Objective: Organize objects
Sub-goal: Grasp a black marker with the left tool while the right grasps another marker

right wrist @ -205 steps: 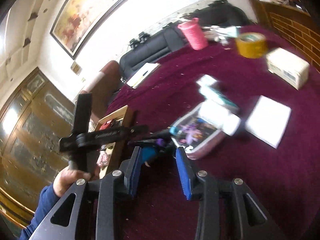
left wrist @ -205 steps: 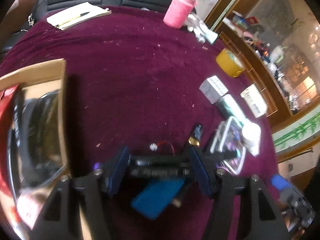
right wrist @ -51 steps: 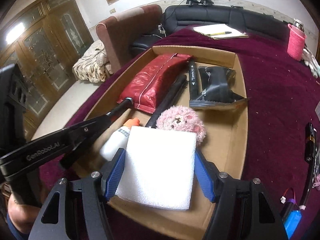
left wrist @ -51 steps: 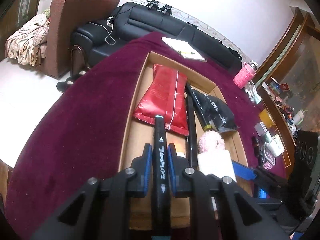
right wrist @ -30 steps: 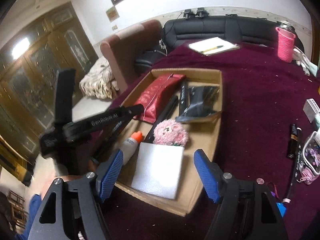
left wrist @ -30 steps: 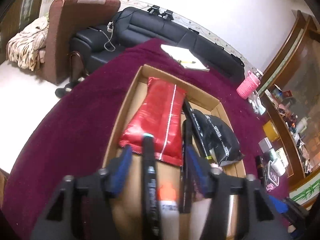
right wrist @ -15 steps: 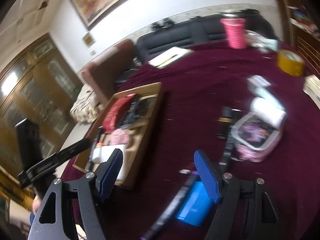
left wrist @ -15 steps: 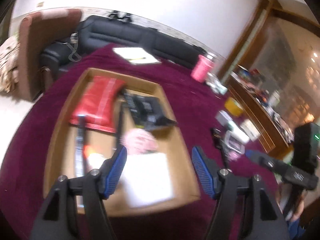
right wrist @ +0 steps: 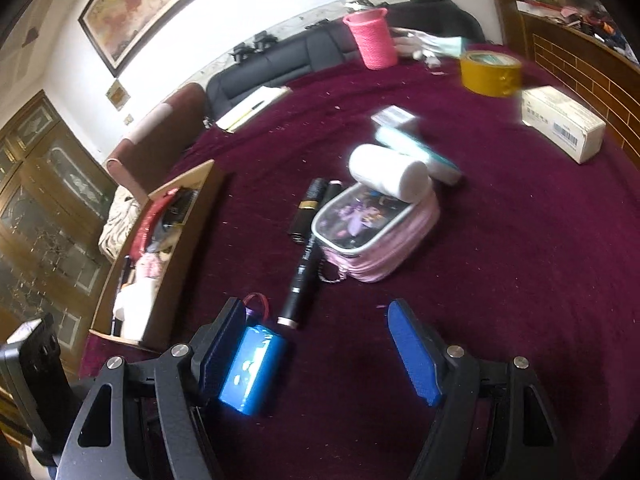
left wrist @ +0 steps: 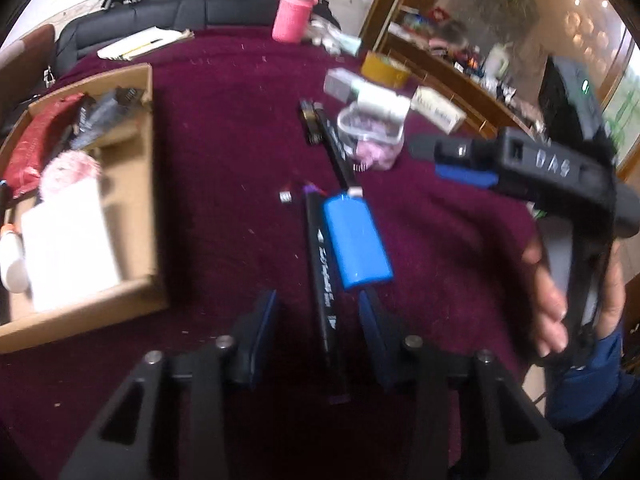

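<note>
Since we set the marker and the white block into the tray, both tools now face the loose pile.
Left gripper (left wrist: 316, 332): our jaws have just been closing and stand fairly narrow, with the black marker (left wrist: 322, 276) lying between them on the cloth; the pads do not appear to press it.
Right gripper (right wrist: 316, 352): our jaws stand wide and hold nothing; the blue battery pack (right wrist: 252, 372) lies just beside the left finger.
Cardboard tray (left wrist: 150, 152): already holds the red pouch (left wrist: 30, 144), the pink pom-pom (left wrist: 70, 170) and the white foam block (left wrist: 68, 240).
Pending items: pink pencil case (right wrist: 372, 232), white roll (right wrist: 390, 172), tape roll (right wrist: 490, 72).
Meaning for the task: we judge one delivery finished and the next pick beginning, probably the marker.
</note>
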